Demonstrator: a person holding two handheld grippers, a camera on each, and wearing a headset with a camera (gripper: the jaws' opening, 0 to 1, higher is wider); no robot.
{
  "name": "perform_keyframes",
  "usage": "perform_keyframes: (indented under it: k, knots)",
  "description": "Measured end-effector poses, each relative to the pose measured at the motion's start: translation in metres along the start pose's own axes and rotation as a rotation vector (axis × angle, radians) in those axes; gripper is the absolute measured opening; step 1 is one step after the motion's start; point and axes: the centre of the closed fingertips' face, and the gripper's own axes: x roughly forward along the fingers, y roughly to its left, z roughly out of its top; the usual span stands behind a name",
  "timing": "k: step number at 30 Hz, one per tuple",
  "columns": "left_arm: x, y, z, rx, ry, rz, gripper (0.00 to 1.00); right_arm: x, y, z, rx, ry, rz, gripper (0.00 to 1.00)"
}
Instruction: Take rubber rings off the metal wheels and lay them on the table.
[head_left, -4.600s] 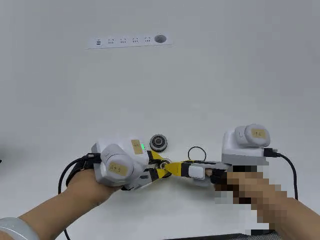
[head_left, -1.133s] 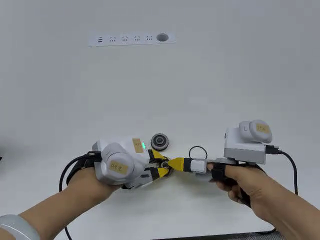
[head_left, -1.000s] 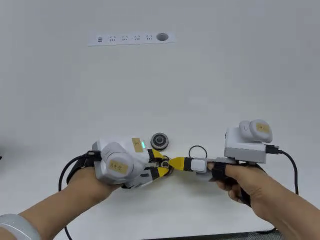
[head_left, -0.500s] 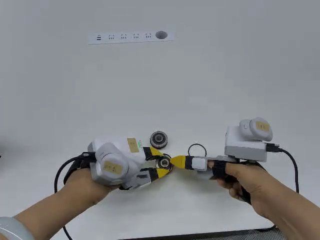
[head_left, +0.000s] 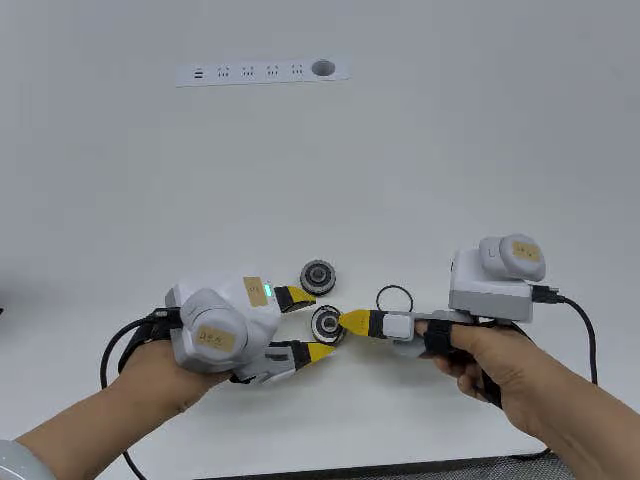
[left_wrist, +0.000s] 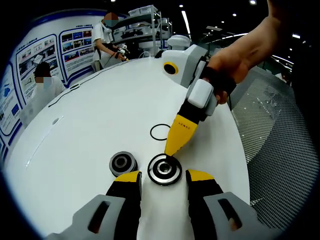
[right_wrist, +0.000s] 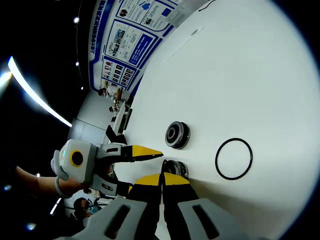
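Okay, head view first: left gripper (head_left: 308, 323) released, yellow jaws spread wide either side of the nearer metal wheel (head_left: 326, 324), not touching it. Right gripper (head_left: 347, 321) clenched to a single point, tip pressed against that wheel's rim. One rubber ring (head_left: 394, 298) lying flat on the white table (head_left: 450, 150), just beyond the right gripper. Second wheel (head_left: 317, 276) close by, apart from both claws.

Over to the left gripper view: same wheel (left_wrist: 164, 170) sitting just ahead of the open jaw tips, right claw's yellow tip at its far edge, free ring (left_wrist: 160, 132) beyond.

Right gripper view now: jaws shut together at the wheel's edge, impossible to tell whether any rubber caught between them.

Progress, judged from this: one ring off and laid down, probably at least one more to peel.
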Motion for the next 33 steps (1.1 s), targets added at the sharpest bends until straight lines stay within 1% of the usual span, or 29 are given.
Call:
perform_keyframes:
  k: [6,14,23,27,33]
  knots:
    - [-0.003,0.002,-0.006,-0.010,0.007,0.011,0.41,0.001,0.006,-0.002,-0.001,-0.003,0.012,0.02]
    - [-0.006,0.004,-0.009,-0.024,0.006,0.023,0.44,-0.001,0.012,-0.001,0.000,-0.008,0.025,0.02]
    - [-0.011,0.006,-0.013,-0.037,0.010,0.037,0.48,-0.006,0.025,0.002,0.003,-0.031,0.055,0.02]
    - [-0.013,0.008,-0.014,-0.042,0.007,0.046,0.50,-0.013,0.023,0.005,0.007,-0.048,0.050,0.02]
    - [-0.014,0.009,-0.019,-0.051,0.015,0.056,0.54,-0.026,0.013,0.011,0.016,-0.074,0.026,0.02]
